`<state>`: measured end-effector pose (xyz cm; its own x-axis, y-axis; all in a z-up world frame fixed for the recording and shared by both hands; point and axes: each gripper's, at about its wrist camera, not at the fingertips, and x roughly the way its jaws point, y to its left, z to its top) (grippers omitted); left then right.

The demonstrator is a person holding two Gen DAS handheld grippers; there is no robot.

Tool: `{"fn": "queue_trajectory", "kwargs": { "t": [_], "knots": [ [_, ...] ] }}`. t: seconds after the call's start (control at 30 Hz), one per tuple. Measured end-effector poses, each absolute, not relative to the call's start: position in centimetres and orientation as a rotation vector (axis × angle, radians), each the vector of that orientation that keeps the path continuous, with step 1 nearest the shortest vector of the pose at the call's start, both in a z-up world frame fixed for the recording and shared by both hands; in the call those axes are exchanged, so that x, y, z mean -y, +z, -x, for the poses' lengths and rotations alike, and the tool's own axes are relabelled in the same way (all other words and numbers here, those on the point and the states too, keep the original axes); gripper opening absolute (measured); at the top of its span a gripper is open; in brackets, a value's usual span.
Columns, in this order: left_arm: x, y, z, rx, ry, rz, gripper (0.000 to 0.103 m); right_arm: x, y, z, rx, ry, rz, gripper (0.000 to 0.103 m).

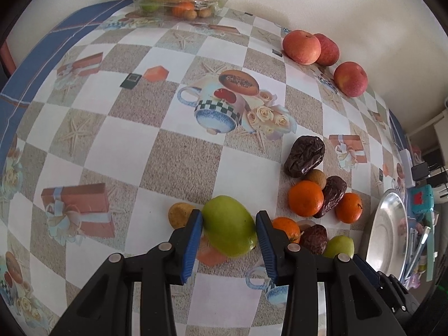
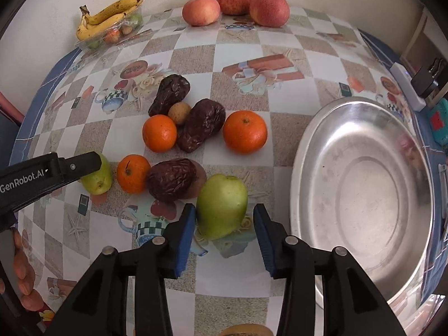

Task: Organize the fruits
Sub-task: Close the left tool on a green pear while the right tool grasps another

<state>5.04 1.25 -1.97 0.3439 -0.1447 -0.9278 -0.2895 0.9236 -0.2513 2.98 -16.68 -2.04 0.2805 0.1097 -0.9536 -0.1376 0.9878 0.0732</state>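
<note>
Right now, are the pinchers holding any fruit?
No, nothing is held yet. The left gripper is open around one green fruit, and the right gripper is open around another green fruit, both on the table.

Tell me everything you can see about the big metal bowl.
The metal bowl is wide, round and shallow, in dull silvery steel with scuffs and a flat circular base. It sits upright and empty on the checked tablecloth, right of the right gripper and the green fruit between its open fingers.
</note>
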Motion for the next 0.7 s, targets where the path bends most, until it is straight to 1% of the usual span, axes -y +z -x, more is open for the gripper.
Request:
{"fn": "queue_trajectory", "kwargs": {
  "t": [0.13,0.23,0.27,0.4,0.53,0.7],
  "knots": [
    [-1.4,-2.6,-5.7,-1.251,0.081,0.429,0.047,16.3,-2.1,-3.2,-1.26,0.163,0.039,0.044],
    [-2.0,-4.4,-6.1,-1.303,0.037,0.562,0.048,15.9,-2.5,-3.6,-1.275,0.172,0.029,0.044],
    [-2.2,-4.4,-6.1,-1.289,0.044,0.588,0.048,15.7,-2.6,-3.7,-1.273,0.171,0.037,0.044],
    [-2.0,-4.3,-6.4,-1.291,0.037,0.57,0.048,14.6,-2.8,-4.2,-1.264,0.161,0.098,0.042],
    [-1.7,-4.2,-6.4,-1.294,0.044,0.568,0.047,14.7,-3.6,-4.5,-1.294,0.142,0.105,0.041],
    [-2.5,-2.6,-6.0,-1.224,0.081,0.548,0.047,15.7,-3.3,-4.5,-1.302,0.129,0.045,0.04]
  ]
}}
